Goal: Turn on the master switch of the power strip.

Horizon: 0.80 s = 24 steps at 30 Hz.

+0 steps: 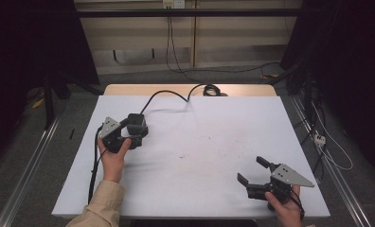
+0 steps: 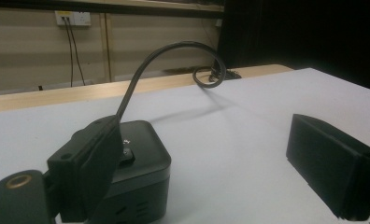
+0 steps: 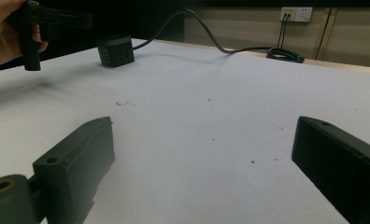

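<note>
**Left tongs next to the black box**

The biggest thing here is the white surface [image 1: 200,156]. It is almost bare, with some small dark specks near the middle.

Next comes the black cord [image 1: 169,94]. It starts in a coil at the far edge of the surface, rises in a hump, and comes down into the top of the box. It runs from the far edge toward the left edge.

Then the black box [image 1: 137,126]. It is a small cube with round corners. It sits flat on the surface, near the left edge and a bit toward the far side. In the left gripper view the black box [image 2: 141,177] is very close, with the plug of the cord on its top.

The left tongs [image 1: 129,135] are wide open and hold nothing. One jaw is right in front of the box, so near that I cannot tell if it touches. The other jaw stands well off to the side over bare surface. So the box lies at the edge of the gap, not in the middle of it. I think the tongs must slide sideways so the box sits between both jaws before they can close.

The right tongs [image 1: 257,171] are wide open too, with nothing in them. They are near the front right corner, well apart from the box. The left hand is much nearer, so the grab looks like its job.
</note>
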Tool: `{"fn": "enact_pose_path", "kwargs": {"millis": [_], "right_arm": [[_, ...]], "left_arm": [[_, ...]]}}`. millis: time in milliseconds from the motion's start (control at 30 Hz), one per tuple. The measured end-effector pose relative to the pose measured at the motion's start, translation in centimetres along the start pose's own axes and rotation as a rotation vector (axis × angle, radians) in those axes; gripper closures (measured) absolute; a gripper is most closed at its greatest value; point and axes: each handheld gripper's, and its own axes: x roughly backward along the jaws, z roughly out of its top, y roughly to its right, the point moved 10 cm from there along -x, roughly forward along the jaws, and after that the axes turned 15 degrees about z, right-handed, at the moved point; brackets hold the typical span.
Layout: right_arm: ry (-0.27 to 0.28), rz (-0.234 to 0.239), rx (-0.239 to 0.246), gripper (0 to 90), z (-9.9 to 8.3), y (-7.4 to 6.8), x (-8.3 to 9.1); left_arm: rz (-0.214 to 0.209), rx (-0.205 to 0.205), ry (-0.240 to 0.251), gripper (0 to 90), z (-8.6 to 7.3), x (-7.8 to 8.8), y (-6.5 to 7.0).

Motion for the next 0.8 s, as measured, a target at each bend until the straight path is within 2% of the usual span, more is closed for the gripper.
{"fn": "enact_pose_path", "kwargs": {"millis": [467, 800], "right_arm": [[0.0, 0.0, 0.001, 5.5, 0.0, 0.0, 0.0], [-0.001, 0.001, 0.003, 5.5, 0.0, 0.0, 0.0]], "left_arm": [[0.018, 0.013, 0.009, 14.9, 0.2, -0.3, -0.8], [0.04, 0.014, -0.006, 18.3, 0.5, -0.6, -1.3]]}}
